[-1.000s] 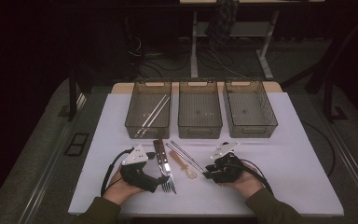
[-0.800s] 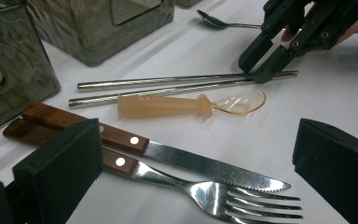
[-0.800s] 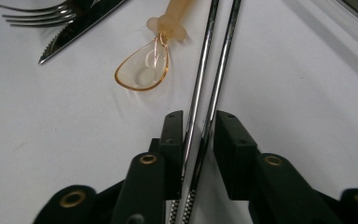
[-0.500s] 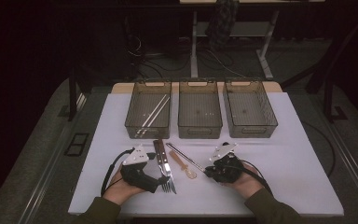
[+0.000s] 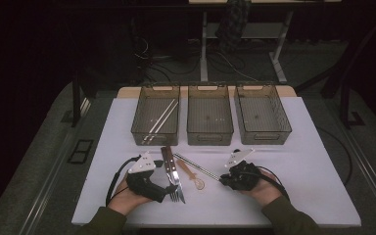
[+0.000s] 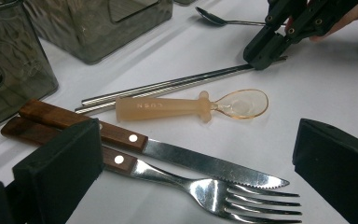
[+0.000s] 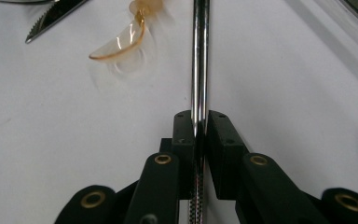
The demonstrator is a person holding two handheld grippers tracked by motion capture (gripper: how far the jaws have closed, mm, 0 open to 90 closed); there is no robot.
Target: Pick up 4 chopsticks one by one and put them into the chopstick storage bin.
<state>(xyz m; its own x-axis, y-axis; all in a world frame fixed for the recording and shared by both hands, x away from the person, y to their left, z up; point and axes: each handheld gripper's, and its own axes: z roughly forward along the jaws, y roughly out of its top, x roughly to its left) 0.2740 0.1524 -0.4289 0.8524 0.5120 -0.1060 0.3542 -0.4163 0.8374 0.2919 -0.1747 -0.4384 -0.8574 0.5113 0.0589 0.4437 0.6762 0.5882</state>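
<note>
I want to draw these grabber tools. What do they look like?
Each gripper, left gripper and right gripper, is chunky black plastic with two blocky jaws, brass-coloured pivot pins, a pale grey three-cornered plate on top and a black cable looping behind. The person wears dark olive sleeves.

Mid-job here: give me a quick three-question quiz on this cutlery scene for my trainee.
1. True or false: the right hand-held gripper is shut on the metal chopsticks.
2. Which bin already holds chopsticks: A left bin, B middle bin, C right bin?
3. Name the two wooden-handled things that lie between the open jaws of the left hand-held gripper.

Key
1. True; its jaws pinch one end of the pair.
2. A
3. The knife and the fork, side by side on the table, beside the amber spoon.
</note>
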